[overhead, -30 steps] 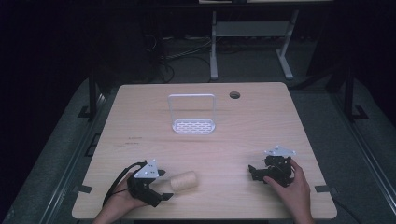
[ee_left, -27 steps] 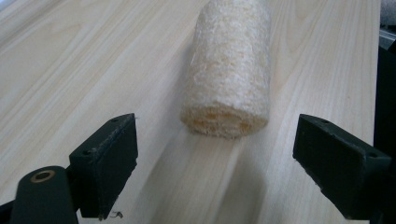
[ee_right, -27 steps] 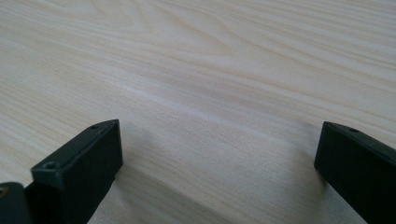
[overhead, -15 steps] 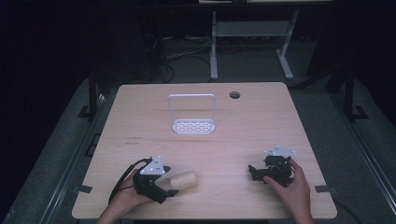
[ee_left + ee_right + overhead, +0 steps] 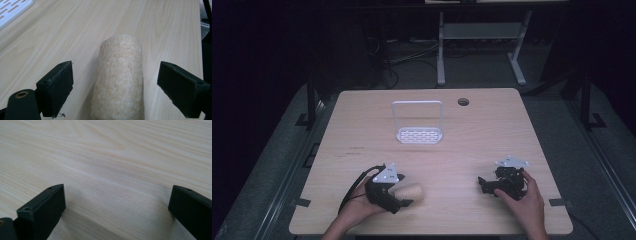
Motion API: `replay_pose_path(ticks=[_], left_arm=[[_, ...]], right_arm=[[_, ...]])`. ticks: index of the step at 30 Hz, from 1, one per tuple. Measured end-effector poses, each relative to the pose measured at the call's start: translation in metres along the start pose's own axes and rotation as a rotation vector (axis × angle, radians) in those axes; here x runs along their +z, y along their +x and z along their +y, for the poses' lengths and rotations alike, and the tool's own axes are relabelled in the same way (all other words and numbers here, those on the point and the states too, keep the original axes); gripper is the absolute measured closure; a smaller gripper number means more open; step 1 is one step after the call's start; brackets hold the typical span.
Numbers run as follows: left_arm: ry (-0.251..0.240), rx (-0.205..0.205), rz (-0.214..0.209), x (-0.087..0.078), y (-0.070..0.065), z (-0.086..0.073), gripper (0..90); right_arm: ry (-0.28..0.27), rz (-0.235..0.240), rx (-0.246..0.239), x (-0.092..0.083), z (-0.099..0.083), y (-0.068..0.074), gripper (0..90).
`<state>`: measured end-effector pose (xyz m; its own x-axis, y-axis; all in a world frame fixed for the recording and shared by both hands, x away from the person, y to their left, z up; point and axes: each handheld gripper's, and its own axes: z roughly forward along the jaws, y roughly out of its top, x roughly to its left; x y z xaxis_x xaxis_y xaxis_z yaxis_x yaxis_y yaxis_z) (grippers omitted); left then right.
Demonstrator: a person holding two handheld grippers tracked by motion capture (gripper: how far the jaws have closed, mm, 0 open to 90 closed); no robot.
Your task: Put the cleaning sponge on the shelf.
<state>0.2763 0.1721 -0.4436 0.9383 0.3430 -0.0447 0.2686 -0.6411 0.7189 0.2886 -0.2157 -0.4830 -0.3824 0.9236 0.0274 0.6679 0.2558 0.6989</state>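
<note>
left hand-held gripper [image 5: 115, 82] spread wide around the beige fuzzy roll [image 5: 118, 82] lying on the table [image 5: 472, 145], well short of the white rack [image 5: 418, 122]. right hand-held gripper [image 5: 117, 207] spread, empty. roll could squirt away if clamped off-centre.

A: Light falls evenly on the counter [image 5: 492, 130] from above; everything around it sinks into near black.

B: Close views stay bright. Soft shadows under the jaws, whose near edges blur slightly.

Near end of the cream roll [image 5: 118, 82] beyond the frame's bottom edge
</note>
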Motion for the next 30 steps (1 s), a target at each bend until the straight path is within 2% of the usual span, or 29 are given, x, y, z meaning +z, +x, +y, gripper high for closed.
replay_pose_path(ticks=[12, 20, 27, 30], left_arm=[[0.038, 0.024, 0.0, 0.015, -0.003, 0.001, 13.8], [0.05, 0.015, -0.002, 0.02, -0.004, -0.001, 16.5], [0.057, 0.013, -0.015, 0.022, -0.003, -0.003, 26.9], [0.054, 0.019, -0.016, 0.022, -0.003, -0.003, 34.3]], right_arm=[[0.0, 0.0, 0.0, 0.0, 0.0, 0.0, 0.6], [0.0, 0.0, 0.0, 0.0, 0.0, 0.0, 0.5], [0.0, 0.0, 0.0, 0.0, 0.0, 0.0, 0.5], [0.0, 0.0, 0.0, 0.0, 0.0, 0.0, 0.5]])
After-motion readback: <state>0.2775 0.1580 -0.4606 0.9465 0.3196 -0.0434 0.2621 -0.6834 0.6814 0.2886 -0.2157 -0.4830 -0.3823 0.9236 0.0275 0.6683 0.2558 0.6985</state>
